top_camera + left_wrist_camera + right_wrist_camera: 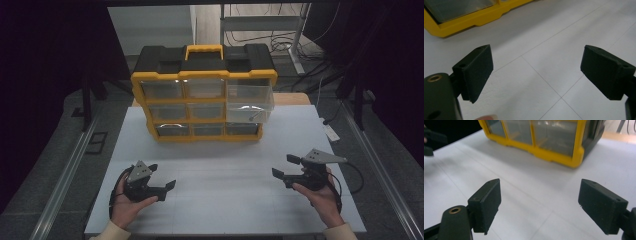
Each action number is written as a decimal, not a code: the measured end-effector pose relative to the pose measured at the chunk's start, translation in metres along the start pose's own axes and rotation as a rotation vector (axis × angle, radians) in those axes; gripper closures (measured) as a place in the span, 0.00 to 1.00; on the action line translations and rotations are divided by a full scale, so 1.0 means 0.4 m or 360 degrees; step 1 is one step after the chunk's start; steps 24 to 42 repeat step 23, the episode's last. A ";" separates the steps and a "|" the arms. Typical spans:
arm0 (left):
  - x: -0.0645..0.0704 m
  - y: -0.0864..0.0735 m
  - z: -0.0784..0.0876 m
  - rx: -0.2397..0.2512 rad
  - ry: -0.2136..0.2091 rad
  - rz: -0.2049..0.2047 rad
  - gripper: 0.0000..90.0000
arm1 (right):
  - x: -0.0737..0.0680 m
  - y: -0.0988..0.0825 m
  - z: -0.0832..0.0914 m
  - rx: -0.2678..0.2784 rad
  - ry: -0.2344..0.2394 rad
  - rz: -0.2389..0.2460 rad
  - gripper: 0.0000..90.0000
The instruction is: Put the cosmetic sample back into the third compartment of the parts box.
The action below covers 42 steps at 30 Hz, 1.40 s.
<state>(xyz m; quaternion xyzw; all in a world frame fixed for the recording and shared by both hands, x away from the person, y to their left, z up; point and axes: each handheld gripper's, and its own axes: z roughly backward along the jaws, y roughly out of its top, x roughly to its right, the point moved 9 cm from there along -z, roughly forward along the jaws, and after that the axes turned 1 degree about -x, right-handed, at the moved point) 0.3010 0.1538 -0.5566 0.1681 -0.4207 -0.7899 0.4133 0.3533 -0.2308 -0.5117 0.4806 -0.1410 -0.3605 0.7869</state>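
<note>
Cabinet: the yellow-and-black drawer cabinet (204,95) stands at the far middle of the bench (225,200), fronts toward the person; its upper right drawer (249,101) is pulled out, probably for access
Left gripper (162,179): held low, jaws wide, empty; well short of the cabinet
Right gripper (286,167): likewise wide and empty; both look poised to start

We look along the left gripper (536,72), whose two black jaws rise from the bottom edge and stand wide apart with nothing between them. Below them we see the white table (529,45), crossed by thin seam lines that meet between the jaws. At the upper left we see the yellow frame of a parts organizer (469,20) resting on the table, with a clear drawer front (454,7) set in it.
</note>
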 end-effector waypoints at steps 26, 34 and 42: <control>0.002 0.000 -0.010 -0.0014 0.0000 -0.0009 0.13 | 0.025 -0.074 -0.021 -0.0069 -0.0031 -0.0044 0.22; 0.002 0.000 -0.010 -0.0014 0.0000 -0.0009 0.13 | 0.025 -0.074 -0.021 -0.0069 -0.0031 -0.0044 0.22; 0.002 0.000 -0.010 -0.0014 0.0000 -0.0009 0.13 | 0.025 -0.074 -0.021 -0.0069 -0.0031 -0.0044 0.22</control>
